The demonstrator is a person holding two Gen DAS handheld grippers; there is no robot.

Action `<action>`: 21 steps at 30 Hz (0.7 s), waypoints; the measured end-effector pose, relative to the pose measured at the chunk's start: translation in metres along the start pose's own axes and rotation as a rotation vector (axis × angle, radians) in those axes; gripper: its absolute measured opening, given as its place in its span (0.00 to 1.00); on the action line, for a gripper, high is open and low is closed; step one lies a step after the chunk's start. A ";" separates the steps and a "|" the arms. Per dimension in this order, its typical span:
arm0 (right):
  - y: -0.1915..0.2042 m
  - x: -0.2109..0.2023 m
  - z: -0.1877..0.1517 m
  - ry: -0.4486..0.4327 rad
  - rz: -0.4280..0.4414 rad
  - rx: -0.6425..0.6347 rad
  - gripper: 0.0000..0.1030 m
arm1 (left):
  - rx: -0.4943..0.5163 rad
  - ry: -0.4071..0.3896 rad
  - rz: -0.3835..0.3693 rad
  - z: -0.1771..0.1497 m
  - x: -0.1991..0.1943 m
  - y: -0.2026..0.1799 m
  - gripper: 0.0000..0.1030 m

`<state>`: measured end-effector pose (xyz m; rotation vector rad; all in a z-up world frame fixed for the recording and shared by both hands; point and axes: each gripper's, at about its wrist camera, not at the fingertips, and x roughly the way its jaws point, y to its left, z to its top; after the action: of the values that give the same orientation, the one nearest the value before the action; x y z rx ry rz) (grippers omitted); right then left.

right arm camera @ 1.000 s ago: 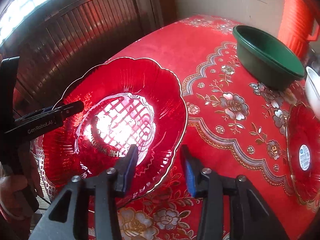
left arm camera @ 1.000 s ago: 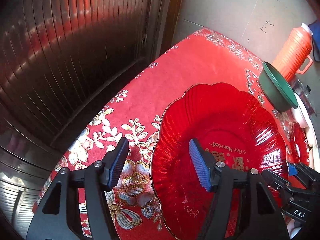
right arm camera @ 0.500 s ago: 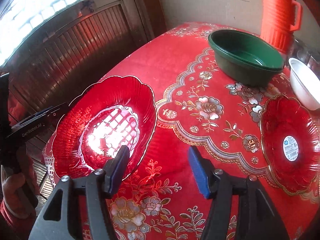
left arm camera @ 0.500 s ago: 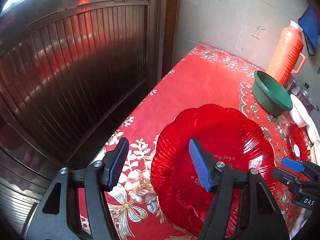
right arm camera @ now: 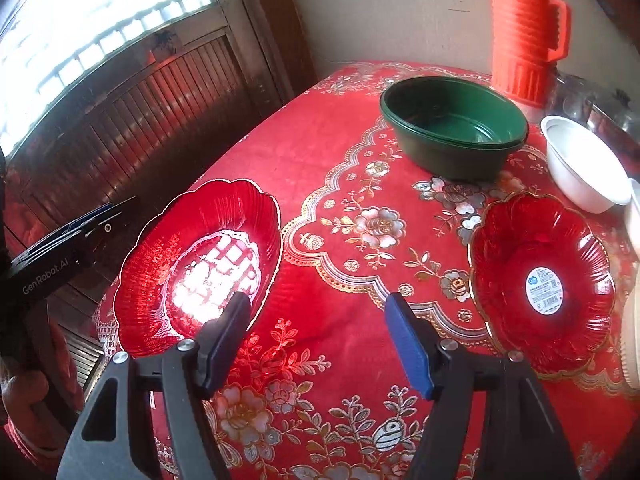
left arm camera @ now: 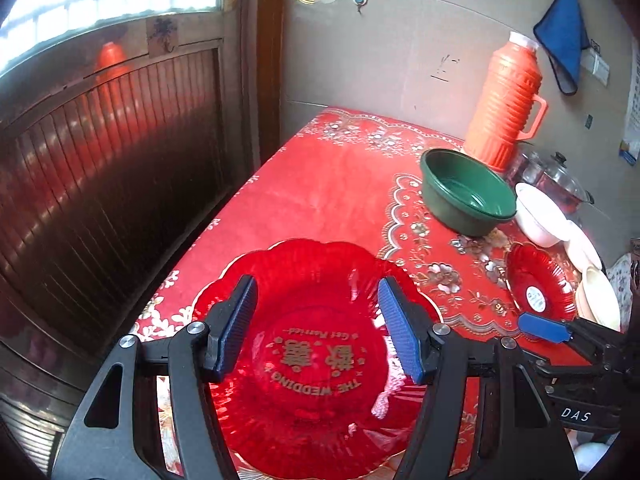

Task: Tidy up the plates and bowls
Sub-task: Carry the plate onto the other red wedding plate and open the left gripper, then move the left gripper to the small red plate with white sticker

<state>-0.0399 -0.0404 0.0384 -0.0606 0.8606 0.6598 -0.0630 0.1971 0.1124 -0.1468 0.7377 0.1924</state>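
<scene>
A large red scalloped plate [left arm camera: 316, 344] with gold lettering lies flat at the table's near left corner; it also shows in the right wrist view [right arm camera: 200, 264]. My left gripper [left arm camera: 316, 332] is open and empty, held above it. My right gripper [right arm camera: 320, 340] is open and empty over the tablecloth, between the large plate and a smaller red plate [right arm camera: 540, 284] with a sticker, which also shows in the left wrist view [left arm camera: 538, 284]. A green bowl [right arm camera: 454, 128] and a white bowl [right arm camera: 584, 164] stand farther back.
An orange thermos [left arm camera: 504, 104] stands at the back by the wall, with glass-lidded pots [left arm camera: 560, 180] beside it. More pale bowls [left arm camera: 596, 280] line the right edge. A dark wooden door [left arm camera: 100, 168] runs along the table's left edge. The red floral tablecloth [right arm camera: 360, 240] covers the table.
Both grippers have pulled back and up from the large plate, so it looks smaller and more of the table shows. Both stay open.
</scene>
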 end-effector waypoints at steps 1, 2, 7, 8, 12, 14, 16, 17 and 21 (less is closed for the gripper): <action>-0.004 -0.002 0.000 -0.003 -0.004 0.009 0.68 | 0.015 -0.002 -0.005 0.001 0.001 -0.008 0.62; -0.008 -0.004 -0.001 -0.005 -0.009 0.018 0.68 | 0.031 -0.002 -0.009 0.002 0.002 -0.015 0.62; -0.030 -0.016 -0.003 -0.019 -0.032 0.065 0.68 | 0.083 0.000 -0.036 0.001 0.008 -0.044 0.62; -0.035 -0.019 -0.004 -0.023 -0.036 0.074 0.68 | 0.091 0.001 -0.040 0.002 0.009 -0.049 0.62; -0.052 -0.029 -0.008 -0.039 -0.048 0.111 0.68 | 0.121 0.008 -0.061 0.001 0.014 -0.070 0.62; -0.059 -0.033 -0.009 -0.042 -0.056 0.125 0.69 | 0.135 0.009 -0.070 0.000 0.016 -0.081 0.62; -0.066 -0.036 -0.011 -0.046 -0.062 0.139 0.70 | 0.149 0.014 -0.079 -0.001 0.018 -0.090 0.62; -0.069 -0.038 -0.012 -0.046 -0.065 0.146 0.70 | 0.155 0.016 -0.084 -0.002 0.019 -0.095 0.62; -0.080 -0.042 -0.014 -0.050 -0.073 0.169 0.71 | 0.176 0.029 -0.097 -0.003 0.025 -0.110 0.62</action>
<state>-0.0245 -0.1306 0.0427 0.0758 0.8592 0.5167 -0.0226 0.0925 0.1003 -0.0180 0.7707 0.0323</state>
